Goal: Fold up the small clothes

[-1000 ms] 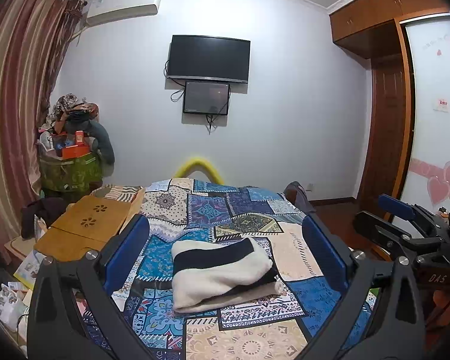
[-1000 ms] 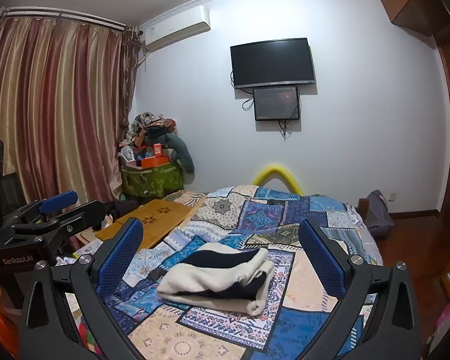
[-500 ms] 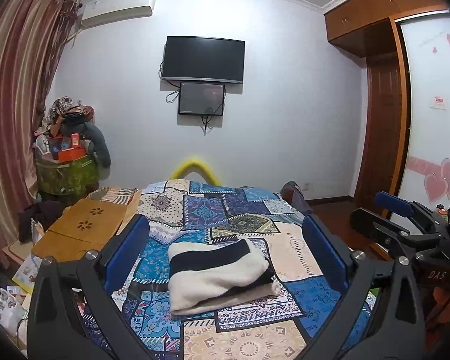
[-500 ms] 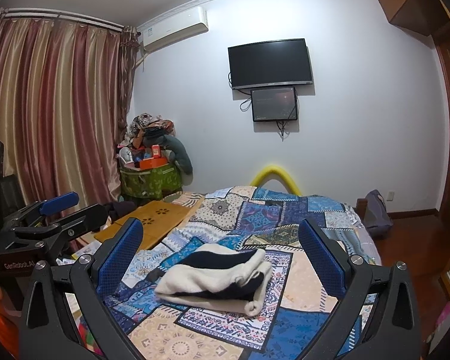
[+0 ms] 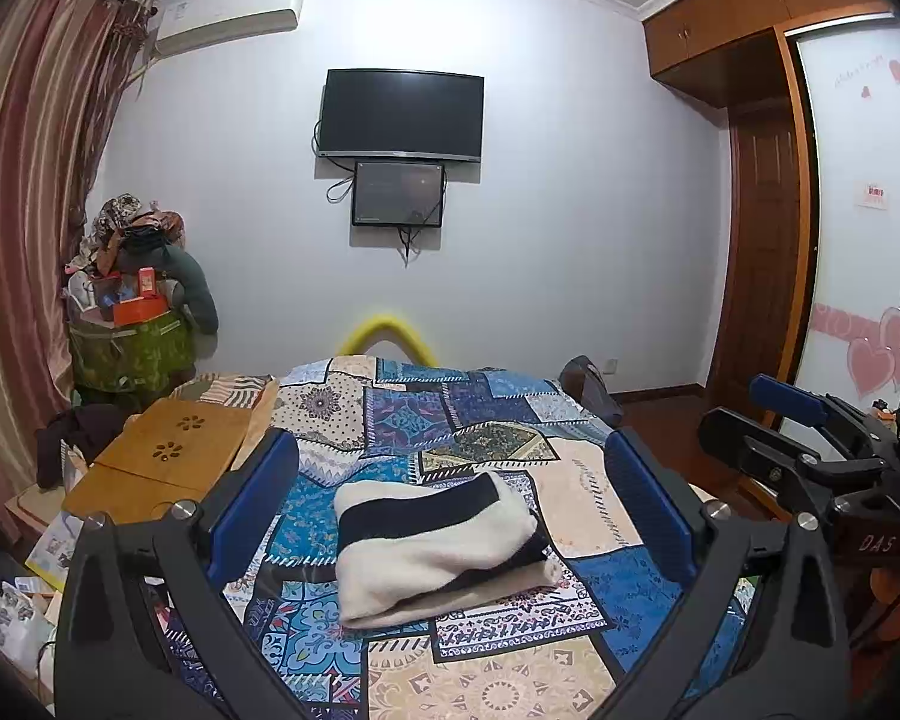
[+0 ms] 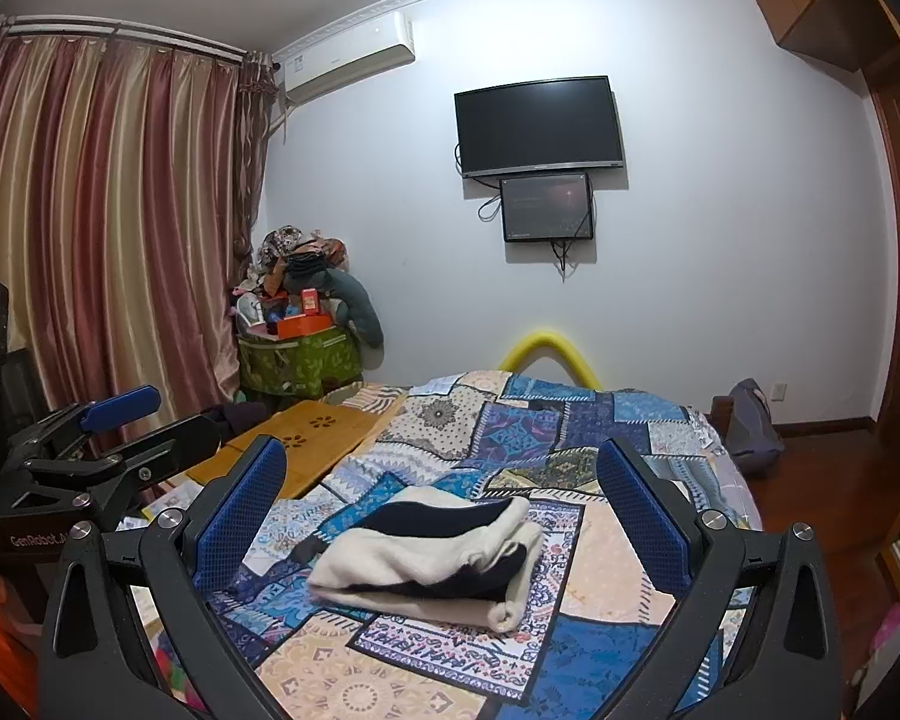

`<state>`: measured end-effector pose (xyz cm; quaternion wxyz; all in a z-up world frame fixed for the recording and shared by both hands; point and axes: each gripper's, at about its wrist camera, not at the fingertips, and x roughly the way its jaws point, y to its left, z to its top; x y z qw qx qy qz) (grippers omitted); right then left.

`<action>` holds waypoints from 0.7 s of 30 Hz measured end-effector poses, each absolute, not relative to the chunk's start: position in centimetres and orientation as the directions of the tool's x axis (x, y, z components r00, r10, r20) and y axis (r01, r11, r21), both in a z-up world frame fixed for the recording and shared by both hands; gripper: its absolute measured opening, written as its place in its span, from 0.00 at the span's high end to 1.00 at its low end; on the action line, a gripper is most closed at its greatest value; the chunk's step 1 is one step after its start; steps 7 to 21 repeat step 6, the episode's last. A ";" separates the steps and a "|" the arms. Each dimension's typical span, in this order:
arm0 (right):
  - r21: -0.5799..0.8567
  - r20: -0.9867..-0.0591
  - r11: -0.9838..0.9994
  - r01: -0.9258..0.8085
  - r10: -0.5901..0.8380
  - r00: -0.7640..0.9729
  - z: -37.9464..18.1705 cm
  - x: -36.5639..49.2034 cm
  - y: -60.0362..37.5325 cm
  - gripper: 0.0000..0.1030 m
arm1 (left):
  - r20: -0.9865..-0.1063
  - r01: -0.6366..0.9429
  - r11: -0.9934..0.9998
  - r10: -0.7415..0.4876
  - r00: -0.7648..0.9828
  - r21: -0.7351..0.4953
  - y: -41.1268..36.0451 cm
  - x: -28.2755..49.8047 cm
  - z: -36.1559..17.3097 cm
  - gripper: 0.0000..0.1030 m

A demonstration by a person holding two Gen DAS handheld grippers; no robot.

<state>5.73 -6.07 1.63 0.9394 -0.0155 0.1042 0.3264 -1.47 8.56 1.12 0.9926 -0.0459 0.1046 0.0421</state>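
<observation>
One garment lay folded mid-quilt; we judged folding done. Left gripper and right gripper both released, above garment; no other clothes seen on quilt.

fuzzy knit garment, matt wood tray

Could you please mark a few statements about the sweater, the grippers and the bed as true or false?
1. The sweater lies folded on the quilt. True.
2. The left gripper is shut on the sweater. False: its fingers stand wide apart, touching nothing.
3. The right gripper is open. True.
4. The sweater is red. False: cream with dark stripes.
5. The tray sits on the sweater. False: it is apart, beside the quilt.
</observation>
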 end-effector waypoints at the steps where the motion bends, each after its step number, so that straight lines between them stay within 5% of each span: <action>1: 0.040 -0.206 0.786 -0.617 0.611 0.765 1.7 5.8 -6.1 0.00 | -0.213 -0.092 0.992 0.073 0.974 -0.081 8.6 -1.4 1.1 0.00; 21: 0.042 -0.209 0.786 -0.617 0.610 0.764 1.6 5.8 -6.0 0.00 | -0.225 -0.084 0.993 0.063 0.972 -0.087 8.9 -1.2 0.7 0.00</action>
